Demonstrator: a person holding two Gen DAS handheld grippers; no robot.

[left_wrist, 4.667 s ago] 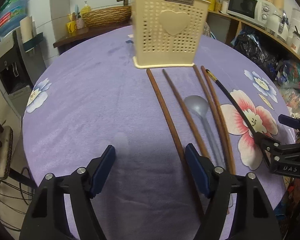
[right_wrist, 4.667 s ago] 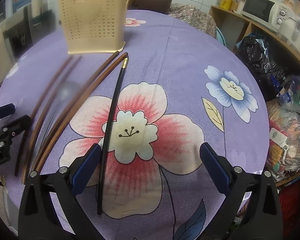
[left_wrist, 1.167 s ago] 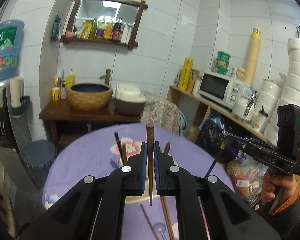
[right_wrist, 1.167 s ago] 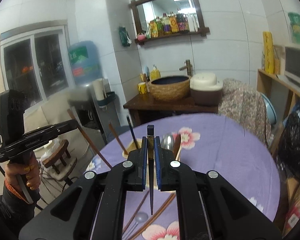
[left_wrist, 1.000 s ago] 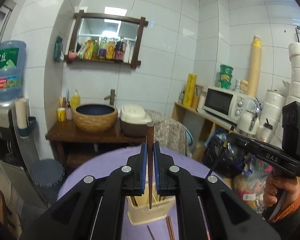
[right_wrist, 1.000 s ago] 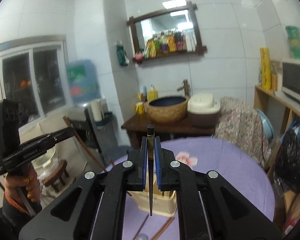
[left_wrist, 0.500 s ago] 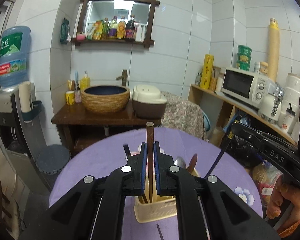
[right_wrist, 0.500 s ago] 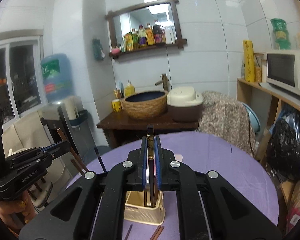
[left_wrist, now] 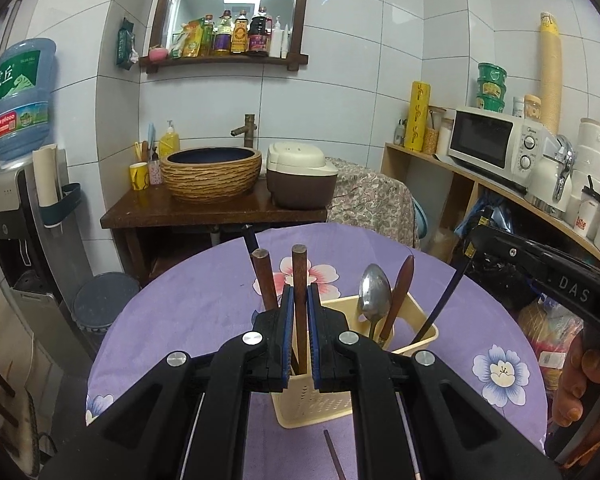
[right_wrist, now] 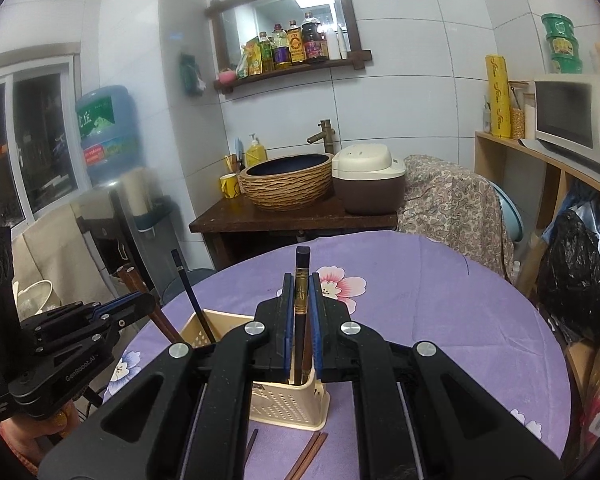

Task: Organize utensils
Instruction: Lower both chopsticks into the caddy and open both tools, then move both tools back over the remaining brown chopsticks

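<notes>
Brown wooden chopstick [left_wrist: 299,280], upright, long axis vertical, butt end up, lower end down inside the holder; clamped between the blue pads of the left gripper [left_wrist: 300,322]. Black chopstick [right_wrist: 301,280], upright, gold band near the top, lower end in the holder; clamped in the right gripper [right_wrist: 301,320]. Cream perforated plastic holder [left_wrist: 324,406] on the purple flowered tablecloth [left_wrist: 204,300]: holds another brown chopstick [left_wrist: 263,280], a metal spoon [left_wrist: 372,290] bowl-up and a brown-handled utensil [left_wrist: 400,292]. Loose brown chopsticks [right_wrist: 306,456] lie on the cloth in front of the holder.
</notes>
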